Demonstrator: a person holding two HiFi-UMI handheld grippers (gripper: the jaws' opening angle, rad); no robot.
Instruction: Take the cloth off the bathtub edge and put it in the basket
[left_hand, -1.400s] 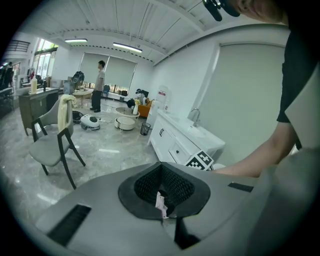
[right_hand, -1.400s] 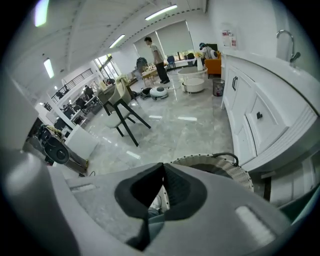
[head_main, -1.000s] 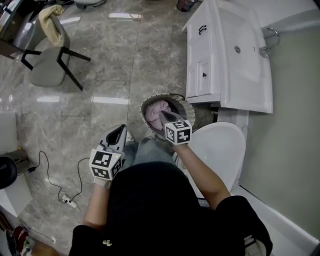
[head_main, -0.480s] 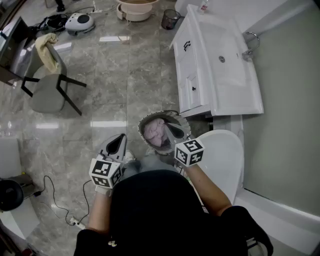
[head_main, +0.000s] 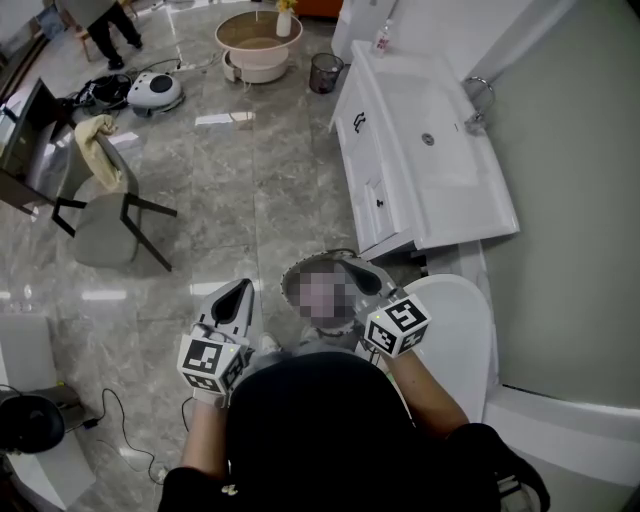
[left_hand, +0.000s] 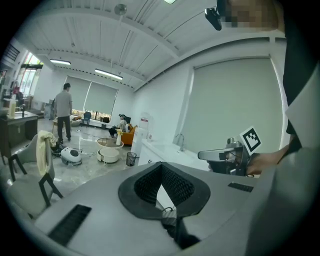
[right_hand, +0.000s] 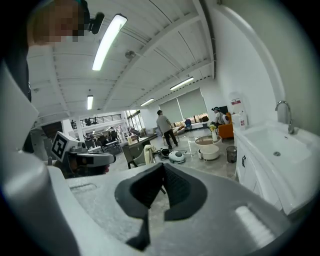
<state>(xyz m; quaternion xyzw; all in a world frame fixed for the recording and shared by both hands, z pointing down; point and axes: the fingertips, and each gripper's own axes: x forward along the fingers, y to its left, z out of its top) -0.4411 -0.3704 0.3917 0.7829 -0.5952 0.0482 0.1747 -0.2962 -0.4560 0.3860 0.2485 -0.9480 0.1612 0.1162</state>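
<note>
The round woven basket (head_main: 298, 272) stands on the marble floor by the toilet. Its inside shows only as a pinkish blur, so the cloth cannot be made out. My right gripper (head_main: 368, 290) hangs over the basket's near right rim, shut with nothing between its jaws (right_hand: 162, 170). My left gripper (head_main: 240, 292) is held left of the basket, apart from it, jaws together and empty (left_hand: 161, 167). Both gripper views look out level across the room. The left gripper view shows the right gripper (left_hand: 212, 155); the right gripper view shows the left gripper (right_hand: 95, 159). No bathtub edge is in view.
A white toilet (head_main: 455, 320) with its lid down stands right of the basket. A white vanity with a sink (head_main: 430, 160) lies beyond. A grey chair with a towel (head_main: 105, 215), a robot vacuum (head_main: 152, 90), a small bin (head_main: 323, 72) and floor cables (head_main: 120, 430) stand around. A person (left_hand: 63, 112) walks far off.
The right gripper has drawn back out of the basket toward my body. The head view has tilted up, showing more of the room. The left gripper has barely moved.
</note>
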